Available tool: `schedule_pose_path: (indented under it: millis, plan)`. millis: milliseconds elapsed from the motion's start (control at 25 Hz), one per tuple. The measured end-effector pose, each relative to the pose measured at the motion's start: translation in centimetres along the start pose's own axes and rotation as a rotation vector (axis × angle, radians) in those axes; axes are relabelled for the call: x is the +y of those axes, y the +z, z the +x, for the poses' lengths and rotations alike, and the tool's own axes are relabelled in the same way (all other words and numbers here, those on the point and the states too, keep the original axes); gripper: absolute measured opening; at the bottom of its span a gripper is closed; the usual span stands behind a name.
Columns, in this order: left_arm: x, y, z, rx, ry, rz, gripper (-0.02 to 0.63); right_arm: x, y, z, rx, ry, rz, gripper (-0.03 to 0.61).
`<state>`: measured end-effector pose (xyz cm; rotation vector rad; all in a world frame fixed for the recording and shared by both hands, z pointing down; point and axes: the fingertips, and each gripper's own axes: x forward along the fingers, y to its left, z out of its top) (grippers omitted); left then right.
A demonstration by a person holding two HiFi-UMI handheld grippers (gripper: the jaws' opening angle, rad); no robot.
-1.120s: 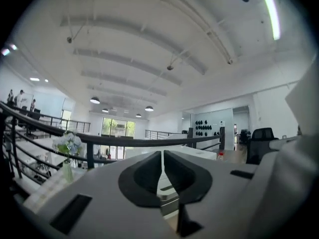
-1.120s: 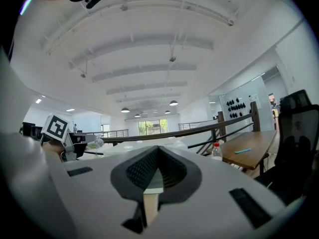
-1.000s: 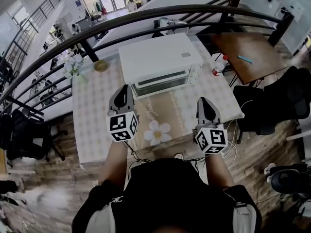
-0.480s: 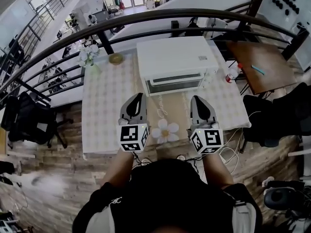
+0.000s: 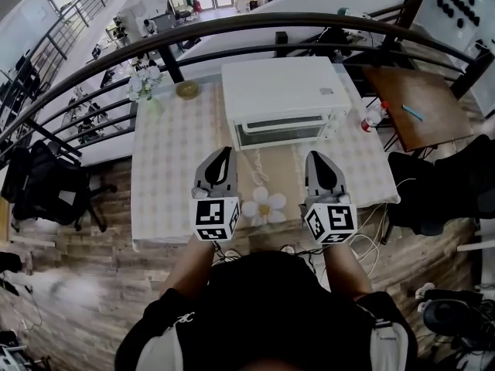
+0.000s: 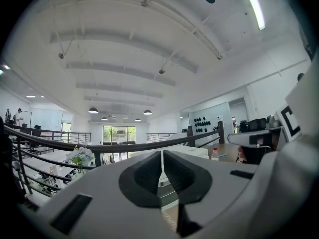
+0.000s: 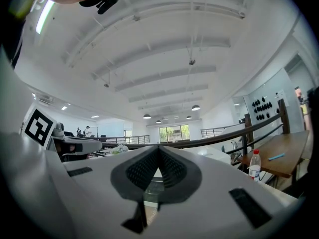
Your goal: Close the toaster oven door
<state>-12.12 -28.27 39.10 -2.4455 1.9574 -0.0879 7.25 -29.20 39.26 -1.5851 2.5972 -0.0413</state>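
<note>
The white toaster oven [image 5: 285, 99] stands at the back of the checked table [image 5: 166, 176]. Its glass door [image 5: 288, 132] stands upright against the front and looks closed. My left gripper [image 5: 225, 152] hovers over the table's near half, left of the oven's front, its jaws shut and empty. My right gripper [image 5: 315, 157] hangs level with it to the right, also shut with nothing held. Both point at the oven and are well short of it. In the left gripper view the left gripper [image 6: 162, 153] shows pads pressed together. The right gripper [image 7: 158, 148] looks the same in its own view.
A flower vase [image 5: 145, 87] and a small bowl [image 5: 186, 90] sit at the table's back left. A bottle [image 5: 373, 115] stands to the right of the oven. A dark railing [image 5: 232, 29] runs behind the table. A brown desk [image 5: 418, 103] and a black chair [image 5: 441, 184] are at the right.
Over the second both grippers have drawn closer together in front of the oven, the left one shifting right. Since half a second ago almost nothing has moved.
</note>
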Motion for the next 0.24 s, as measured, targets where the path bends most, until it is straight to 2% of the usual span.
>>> schedule_pose_path:
  millis: [240]
  plan:
    - [-0.23,0.64,-0.50,-0.010,0.001,0.002,0.025,0.07,0.12,-0.37,0.003,0.000,0.004,-0.008]
